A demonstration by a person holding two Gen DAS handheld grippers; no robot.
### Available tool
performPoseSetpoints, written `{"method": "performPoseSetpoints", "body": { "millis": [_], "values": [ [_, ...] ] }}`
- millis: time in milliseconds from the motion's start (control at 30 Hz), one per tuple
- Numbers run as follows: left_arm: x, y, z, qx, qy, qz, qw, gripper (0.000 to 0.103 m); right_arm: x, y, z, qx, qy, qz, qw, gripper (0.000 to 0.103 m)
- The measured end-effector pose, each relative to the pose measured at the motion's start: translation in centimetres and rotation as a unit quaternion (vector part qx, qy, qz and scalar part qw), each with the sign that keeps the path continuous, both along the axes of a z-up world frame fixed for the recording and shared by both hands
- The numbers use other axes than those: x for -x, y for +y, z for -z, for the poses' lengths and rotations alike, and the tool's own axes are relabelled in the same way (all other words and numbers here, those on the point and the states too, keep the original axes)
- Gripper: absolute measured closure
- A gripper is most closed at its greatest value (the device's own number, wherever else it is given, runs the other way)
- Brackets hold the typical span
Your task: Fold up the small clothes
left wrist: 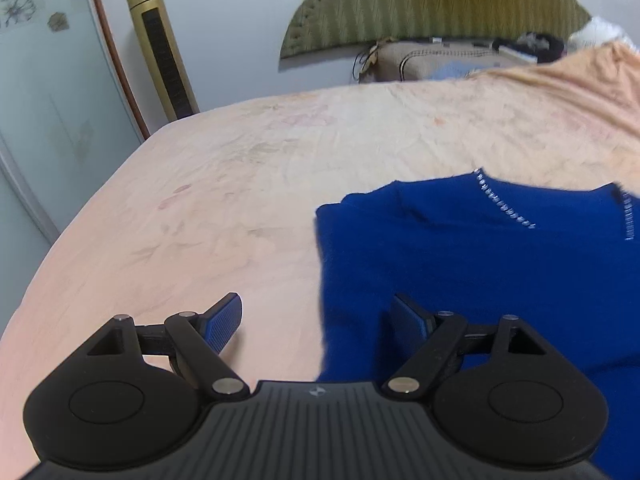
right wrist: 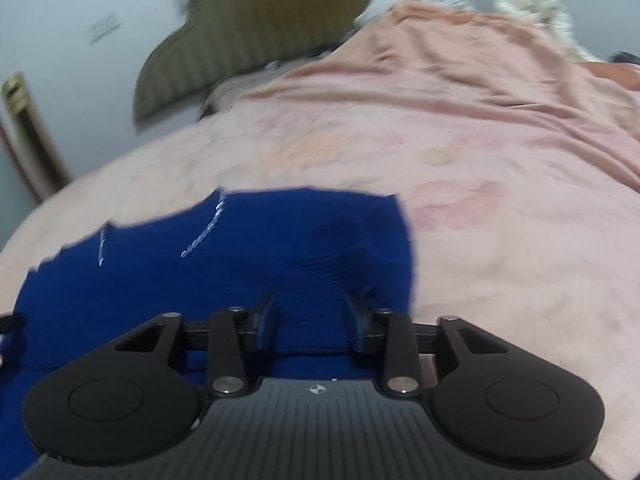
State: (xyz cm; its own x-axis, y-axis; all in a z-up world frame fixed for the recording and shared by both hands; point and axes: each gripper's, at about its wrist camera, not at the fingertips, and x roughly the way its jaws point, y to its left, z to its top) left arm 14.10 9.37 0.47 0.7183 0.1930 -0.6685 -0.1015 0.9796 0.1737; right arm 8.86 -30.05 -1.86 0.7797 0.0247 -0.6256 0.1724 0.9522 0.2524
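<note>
A royal-blue knit sweater [left wrist: 480, 248] with silver bead trim at the neck lies on a pink bedsheet [left wrist: 240, 184]. My left gripper [left wrist: 320, 312] is open wide, straddling the sweater's left edge: the left finger is over the sheet, the right finger over the blue cloth. In the right wrist view the same sweater [right wrist: 240, 264] lies under my right gripper [right wrist: 312, 316], which is open with blue ribbed fabric between its fingers, near the sweater's right edge.
A gold tower fan [left wrist: 160, 48] stands by the wall past the bed's left edge. An olive quilted headboard [left wrist: 432, 4] and pillows are at the far end. A rumpled pink blanket [right wrist: 500, 72] is heaped at the far right.
</note>
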Motion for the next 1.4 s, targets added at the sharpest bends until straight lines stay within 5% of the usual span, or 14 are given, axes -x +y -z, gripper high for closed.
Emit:
{"method": "performPoseSetpoints", "body": {
  "millis": [133,200,333,467,667,767,900,967,1033,1100,1400],
  "values": [
    [3.4,1.1,-0.4,0.033,0.019,0.014,0.9992,0.021,4.0,0.8,-2.0,0.019,-0.043,-0.004,0.999,0.028],
    [4.7,1.4,0.1,0.046,0.035,0.023,0.9981,0.021,5.3,1.7,-1.5,0.007,-0.040,-0.047,0.998,0.022],
    [7.5,1.8,1.0,0.048,0.052,0.046,0.9964,0.021,7.0,2.8,0.4,0.036,0.009,-0.047,0.998,0.024],
    [9.3,3.1,1.8,0.024,0.055,0.042,0.9973,0.021,11.3,1.3,-1.0,0.025,-0.026,-0.013,0.999,0.022],
    [11.0,7.2,2.7,0.105,0.074,0.050,0.9905,0.021,16.0,-0.7,-1.6,0.027,-0.004,-0.015,1.000,0.019],
    [11.5,7.3,2.8,0.111,0.072,0.079,0.9880,0.021,18.0,-1.6,-1.9,-0.013,0.003,-0.040,0.999,0.019],
    [11.8,6.6,2.9,0.124,0.071,0.125,0.9818,0.024,18.3,-1.0,-0.9,-0.077,0.019,-0.079,0.994,0.036],
    [12.2,6.4,2.9,0.129,0.062,0.138,0.9800,0.039,17.8,-0.3,0.0,-0.095,0.026,-0.090,0.991,0.049],
    [12.5,6.4,2.8,0.126,0.055,0.142,0.9802,0.079,17.9,0.2,0.3,-0.082,0.020,-0.081,0.993,0.067],
    [12.4,6.8,2.8,0.161,0.063,0.153,0.9730,0.098,17.8,-0.2,0.2,-0.080,0.017,-0.065,0.995,0.095],
    [12.9,5.8,0.8,0.159,0.019,0.152,0.9753,0.099,17.9,-0.6,-0.9,-0.083,-0.027,-0.049,0.995,0.096]
  ]
}}
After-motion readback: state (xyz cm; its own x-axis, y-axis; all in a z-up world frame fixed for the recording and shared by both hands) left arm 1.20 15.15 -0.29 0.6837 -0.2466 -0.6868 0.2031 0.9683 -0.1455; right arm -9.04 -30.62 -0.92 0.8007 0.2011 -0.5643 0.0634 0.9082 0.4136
